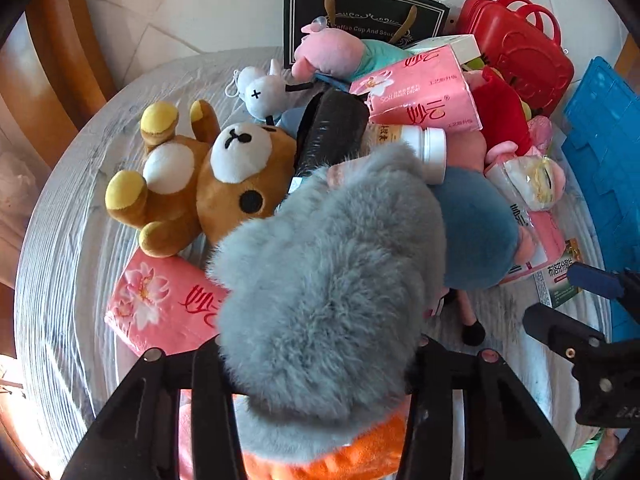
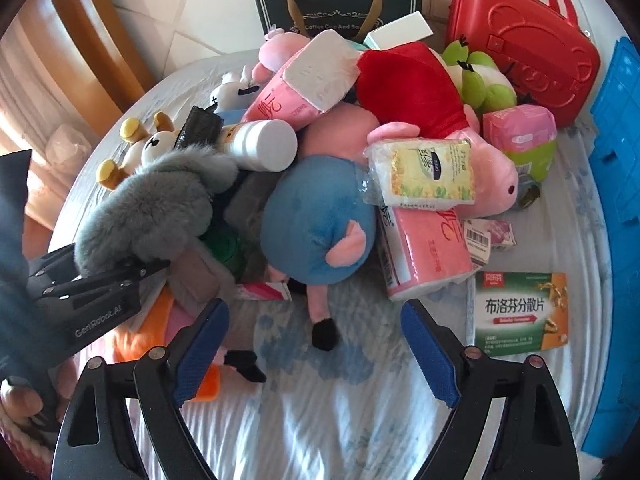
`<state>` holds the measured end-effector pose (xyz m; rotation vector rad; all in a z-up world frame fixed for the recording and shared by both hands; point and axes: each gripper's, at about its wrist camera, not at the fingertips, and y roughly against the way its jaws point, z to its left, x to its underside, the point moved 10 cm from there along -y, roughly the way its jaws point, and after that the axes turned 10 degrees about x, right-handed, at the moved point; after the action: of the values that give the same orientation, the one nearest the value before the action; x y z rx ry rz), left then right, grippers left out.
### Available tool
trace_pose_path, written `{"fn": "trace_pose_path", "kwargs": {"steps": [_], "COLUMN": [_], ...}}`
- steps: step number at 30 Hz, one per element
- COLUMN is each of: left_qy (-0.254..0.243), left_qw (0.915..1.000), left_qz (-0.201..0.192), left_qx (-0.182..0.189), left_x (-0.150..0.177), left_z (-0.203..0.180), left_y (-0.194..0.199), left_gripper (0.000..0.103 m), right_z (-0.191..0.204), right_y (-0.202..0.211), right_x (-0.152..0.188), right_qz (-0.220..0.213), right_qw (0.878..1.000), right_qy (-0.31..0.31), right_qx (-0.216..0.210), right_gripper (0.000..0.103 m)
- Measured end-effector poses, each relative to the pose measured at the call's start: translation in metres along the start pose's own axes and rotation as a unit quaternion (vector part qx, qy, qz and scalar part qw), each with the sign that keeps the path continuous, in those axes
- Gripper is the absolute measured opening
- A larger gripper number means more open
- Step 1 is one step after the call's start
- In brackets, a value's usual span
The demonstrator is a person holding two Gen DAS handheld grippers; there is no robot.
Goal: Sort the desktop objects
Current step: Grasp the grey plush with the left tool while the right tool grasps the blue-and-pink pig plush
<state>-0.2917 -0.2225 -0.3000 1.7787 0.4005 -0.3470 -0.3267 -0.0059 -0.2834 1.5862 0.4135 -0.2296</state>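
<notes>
A pile of toys and packs covers the round table (image 1: 64,264). My left gripper (image 1: 316,352) is shut on a grey furry plush (image 1: 332,280) with an orange base and holds it above the table's front; it also shows in the right wrist view (image 2: 152,208). My right gripper (image 2: 312,336) is open and empty above the cloth, just in front of the blue-bodied pig plush (image 2: 320,220); it shows in the left wrist view (image 1: 576,304). A brown bear (image 1: 200,176), pink tissue packs (image 1: 420,92), a white bottle (image 2: 260,144) and a green-orange medicine box (image 2: 520,312) lie around.
A red toy case (image 2: 524,40) and a dark gift bag (image 2: 340,4) stand at the back. A blue crate (image 2: 616,208) stands at the right edge. A red-dressed pig plush (image 2: 420,96), a green frog plush (image 2: 484,76) and a wooden chair (image 1: 60,60) at left.
</notes>
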Motion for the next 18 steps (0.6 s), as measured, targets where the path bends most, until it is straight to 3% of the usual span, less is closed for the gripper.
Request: {"fn": "trace_pose_path", "kwargs": {"steps": [11,12,16,18], "left_qy": [-0.027,-0.025,-0.023,-0.024], "left_qw": [0.9992,0.9993,0.9992,0.9992], "left_qz": [0.028,0.029,0.032,0.032], "left_qx": [-0.003,0.0,0.006,0.007], "left_x": [-0.012,-0.013,-0.016,-0.015], "left_z": [-0.006,-0.007,-0.008,-0.008], "left_y": [-0.036,-0.037,-0.042,-0.043], "left_gripper": [0.044,0.044,0.044,0.044], "right_z": [0.011,0.014,0.021,0.022], "right_y": [-0.072,-0.078,-0.094,-0.1], "right_x": [-0.04,-0.044,-0.061,-0.064], "right_qz": [0.039,0.044,0.027,0.027], "right_qw": [0.999,0.999,0.999,0.998], "right_qy": [-0.023,-0.021,0.005,0.023], "right_qx": [-0.01,-0.011,0.034,0.057], "right_gripper": [0.095,0.1,0.103,0.097]}}
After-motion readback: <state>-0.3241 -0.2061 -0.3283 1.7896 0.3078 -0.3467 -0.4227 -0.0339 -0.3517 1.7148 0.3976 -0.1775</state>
